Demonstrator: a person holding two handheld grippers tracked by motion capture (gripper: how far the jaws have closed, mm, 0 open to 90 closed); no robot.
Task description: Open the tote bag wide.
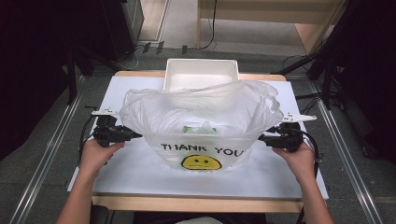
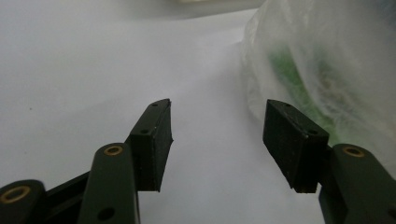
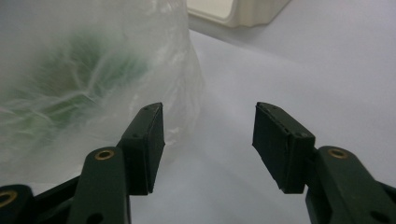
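Note:
A clear plastic bag (image 1: 201, 114) printed "THANK YOU" with a yellow face stands open in the middle of the white table (image 1: 140, 172). Something green (image 1: 200, 127) lies inside it. My left gripper (image 1: 135, 135) is at the bag's left side, jaws apart with nothing between them; in the left gripper view (image 2: 217, 133) the bag (image 2: 322, 60) bulges just right of its right jaw. My right gripper (image 1: 262, 137) is at the bag's right side, also open and empty; in the right gripper view (image 3: 209, 137) the bag (image 3: 93, 70) lies beside its left jaw.
A white rectangular bin (image 1: 201, 74) stands at the table's far edge behind the bag, and its corner (image 3: 238, 11) appears in the right gripper view. Bare white tabletop lies in front of the bag. Metal rails run along both sides of the table.

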